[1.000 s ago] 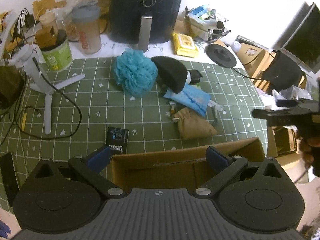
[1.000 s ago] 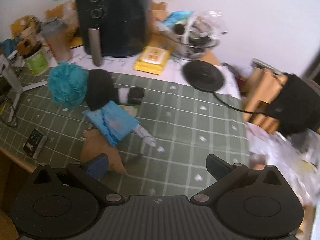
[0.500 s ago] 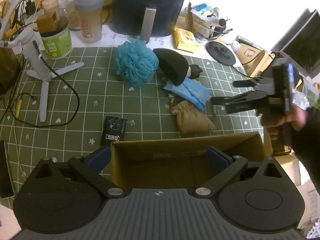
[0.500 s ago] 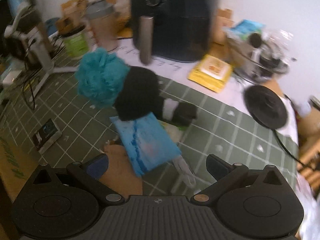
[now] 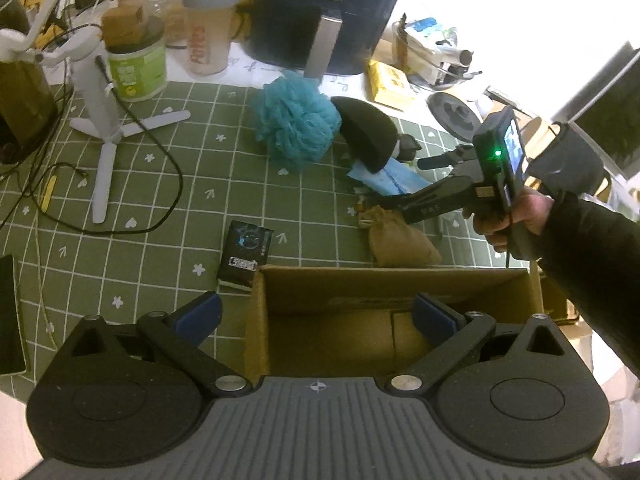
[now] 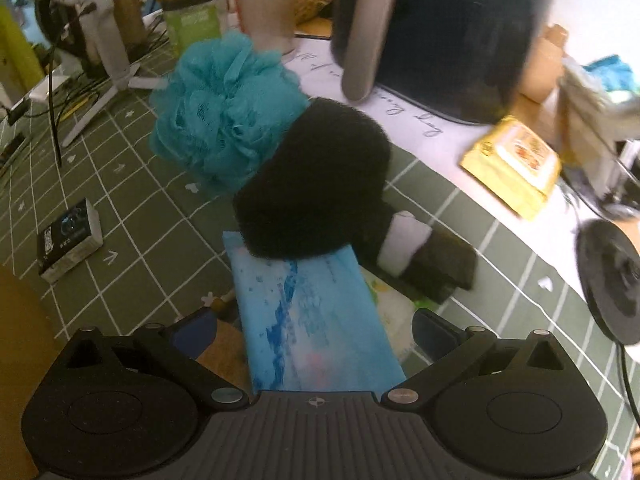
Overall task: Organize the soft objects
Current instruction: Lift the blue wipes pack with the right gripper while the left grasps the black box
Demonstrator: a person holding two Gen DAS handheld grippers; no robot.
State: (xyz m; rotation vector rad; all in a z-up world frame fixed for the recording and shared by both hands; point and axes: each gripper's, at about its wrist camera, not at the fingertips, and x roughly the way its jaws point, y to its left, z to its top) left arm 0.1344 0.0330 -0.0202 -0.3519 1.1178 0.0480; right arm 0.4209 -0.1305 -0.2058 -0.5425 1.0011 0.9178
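A pile of soft things lies on the green grid mat: a teal mesh loofah (image 5: pixel 294 120) (image 6: pixel 224 116), a black foam sponge (image 5: pixel 368 136) (image 6: pixel 316 184), a blue soft pack (image 5: pixel 384 180) (image 6: pixel 312 320) and a brown cloth pouch (image 5: pixel 400 240) (image 6: pixel 220 356). My right gripper (image 6: pixel 316 326) (image 5: pixel 402 184) is open, low over the blue pack, which lies between its fingers without being pinched. My left gripper (image 5: pixel 316 316) hangs open and empty above an open cardboard box (image 5: pixel 380 276) at the mat's near edge. The black sponge rests on the far end of the blue pack.
A black air fryer (image 5: pixel 320 16), a shaker bottle (image 5: pixel 208 24) and a green tub (image 5: pixel 138 66) stand at the back. A white tripod (image 5: pixel 104 120) with cables lies left. A small black box (image 5: pixel 246 254) sits beside the carton. A yellow wipes pack (image 6: pixel 516 164) and a black disc (image 6: pixel 612 280) are right.
The right gripper has come in from the right and dropped close to the pile, ending over the blue pack. The left gripper shifted slightly and stays above the box.
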